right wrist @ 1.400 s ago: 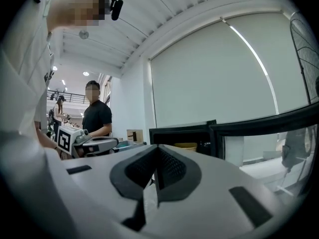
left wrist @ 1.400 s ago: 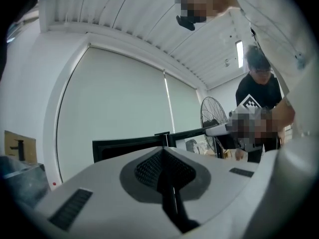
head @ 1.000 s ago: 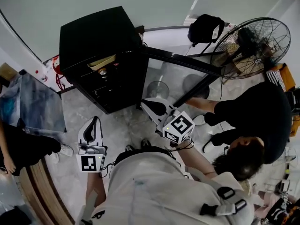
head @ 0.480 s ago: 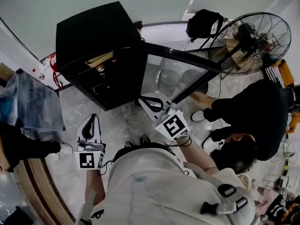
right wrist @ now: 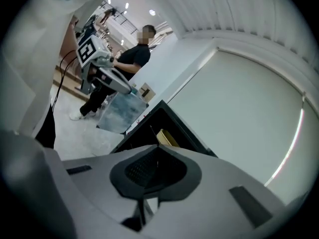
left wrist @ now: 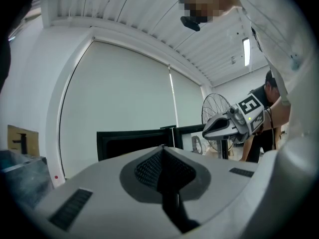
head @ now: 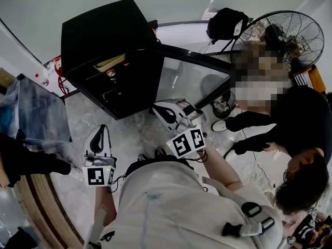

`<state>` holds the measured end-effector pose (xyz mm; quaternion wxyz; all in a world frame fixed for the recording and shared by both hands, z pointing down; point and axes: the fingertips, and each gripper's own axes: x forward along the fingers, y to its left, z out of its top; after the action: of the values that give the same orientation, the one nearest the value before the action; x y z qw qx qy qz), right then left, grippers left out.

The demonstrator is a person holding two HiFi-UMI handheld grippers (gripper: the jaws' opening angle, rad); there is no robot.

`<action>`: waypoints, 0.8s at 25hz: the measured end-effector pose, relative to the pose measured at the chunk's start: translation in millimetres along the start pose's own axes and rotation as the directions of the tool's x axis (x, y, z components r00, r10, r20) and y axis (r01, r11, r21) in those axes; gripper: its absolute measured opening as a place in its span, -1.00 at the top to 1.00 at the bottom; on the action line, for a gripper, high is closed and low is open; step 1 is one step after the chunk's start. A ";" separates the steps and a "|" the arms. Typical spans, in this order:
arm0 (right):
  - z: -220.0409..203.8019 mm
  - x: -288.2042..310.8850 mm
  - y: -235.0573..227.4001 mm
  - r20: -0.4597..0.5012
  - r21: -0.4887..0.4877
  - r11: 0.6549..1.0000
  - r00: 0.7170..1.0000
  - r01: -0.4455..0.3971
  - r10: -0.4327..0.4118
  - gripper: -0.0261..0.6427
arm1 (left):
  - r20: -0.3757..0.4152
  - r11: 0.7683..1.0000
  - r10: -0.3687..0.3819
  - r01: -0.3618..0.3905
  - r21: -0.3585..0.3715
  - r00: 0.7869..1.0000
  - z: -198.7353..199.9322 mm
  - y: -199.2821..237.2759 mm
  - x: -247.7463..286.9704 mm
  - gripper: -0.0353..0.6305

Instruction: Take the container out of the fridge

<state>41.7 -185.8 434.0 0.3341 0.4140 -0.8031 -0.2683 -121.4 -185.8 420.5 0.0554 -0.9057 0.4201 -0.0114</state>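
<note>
Pale yellow shallow container (head: 110, 63) sits on the top shelf inside the black box-shaped fridge (head: 101, 32), nothing touching it. The fridge's glass-panelled door (head: 193, 80) stands swung wide open. Left gripper (head: 102, 132): jaws fully together, nothing between them, held low over the floor, well apart from the fridge. Right gripper (head: 158, 111): jaws fully together, nothing held, near the foot of the open fridge front, pointing towards the shelves.
</note>
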 end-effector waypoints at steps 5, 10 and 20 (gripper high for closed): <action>0.4 3.7 2.3 -0.053 -0.340 0.939 0.996 0.044 -0.066 0.87 | -0.005 1.000 0.002 -0.002 -0.003 1.000 -1.0 0.1 -0.3 0.88; -0.1 7.2 3.4 -0.055 -0.413 0.909 0.995 0.050 -0.080 0.87 | -0.016 1.000 -0.003 0.003 -0.007 1.000 -3.4 -0.6 0.0 0.88; -4.6 10.4 4.9 -0.058 -0.375 0.927 0.997 0.027 -0.052 0.87 | -0.012 1.000 0.001 -0.001 -0.016 1.000 -5.1 1.0 1.9 0.88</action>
<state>38.2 -192.8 443.6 0.4279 0.3677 -0.7173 -0.4090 -121.3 -188.4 425.4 0.0455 -0.9059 0.4208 -0.0134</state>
